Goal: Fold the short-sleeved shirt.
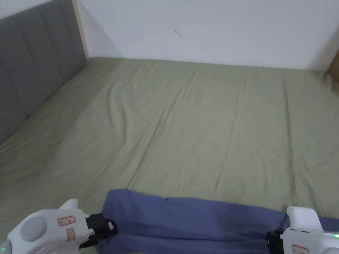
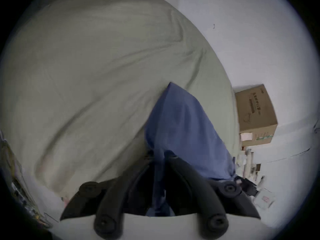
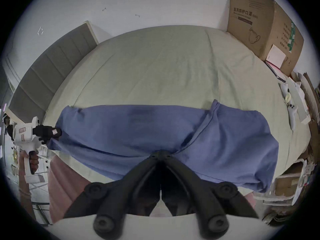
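A blue short-sleeved shirt (image 1: 192,220) lies stretched across the near edge of a bed covered in a pale green sheet (image 1: 185,125). My left gripper (image 1: 111,228) is shut on the shirt's left end; in the left gripper view blue cloth (image 2: 180,126) runs down between the two black jaws (image 2: 158,154). My right gripper (image 1: 271,239) is shut on the shirt's near edge toward the right end. In the right gripper view its jaws meet on the cloth (image 3: 161,152), the shirt (image 3: 138,131) spans the picture with a sleeve (image 3: 242,139) at right, and the left gripper (image 3: 55,133) holds the far end.
A grey padded headboard (image 1: 29,72) stands along the bed's left side and a white wall (image 1: 205,29) runs behind it. A cardboard box (image 3: 263,27) sits at the bed's far right corner, with white controllers (image 3: 290,108) and clutter along the right edge. A pink-clothed leg (image 3: 64,183) shows below.
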Demonstrator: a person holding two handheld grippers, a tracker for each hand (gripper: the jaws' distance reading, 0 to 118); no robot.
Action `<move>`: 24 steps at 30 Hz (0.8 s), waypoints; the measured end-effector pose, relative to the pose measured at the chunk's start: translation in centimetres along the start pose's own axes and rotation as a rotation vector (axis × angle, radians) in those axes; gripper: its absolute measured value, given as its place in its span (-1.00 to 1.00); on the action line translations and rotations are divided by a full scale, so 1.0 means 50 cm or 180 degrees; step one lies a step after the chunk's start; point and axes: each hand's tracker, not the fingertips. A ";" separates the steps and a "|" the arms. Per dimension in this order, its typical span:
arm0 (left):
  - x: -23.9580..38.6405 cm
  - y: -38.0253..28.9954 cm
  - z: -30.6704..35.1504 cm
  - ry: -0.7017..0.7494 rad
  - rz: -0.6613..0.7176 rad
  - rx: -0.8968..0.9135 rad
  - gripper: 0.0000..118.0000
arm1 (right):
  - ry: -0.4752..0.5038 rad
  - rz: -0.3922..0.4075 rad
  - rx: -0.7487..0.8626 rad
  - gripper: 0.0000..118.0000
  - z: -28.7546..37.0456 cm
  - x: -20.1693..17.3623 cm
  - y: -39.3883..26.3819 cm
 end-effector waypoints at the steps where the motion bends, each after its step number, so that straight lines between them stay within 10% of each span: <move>1: 0.007 0.002 0.001 0.0048 -0.0039 -0.0017 -0.84 | -0.0001 0.0004 -0.0015 -1.00 0.003 -0.007 0.000; 13: 0.199 0.009 0.089 0.0298 -0.1129 0.0272 -0.84 | 0.0012 -0.0270 0.0037 -1.00 0.023 0.038 -0.013; 19: 0.441 -0.077 0.104 0.0654 -0.2434 0.0590 -0.84 | 0.0069 -0.0512 0.0111 -1.00 0.046 0.091 -0.021; 24: 0.583 -0.196 0.037 0.0073 -0.2988 0.0348 -0.84 | 0.0009 -0.0648 0.0170 -1.00 0.071 0.139 -0.040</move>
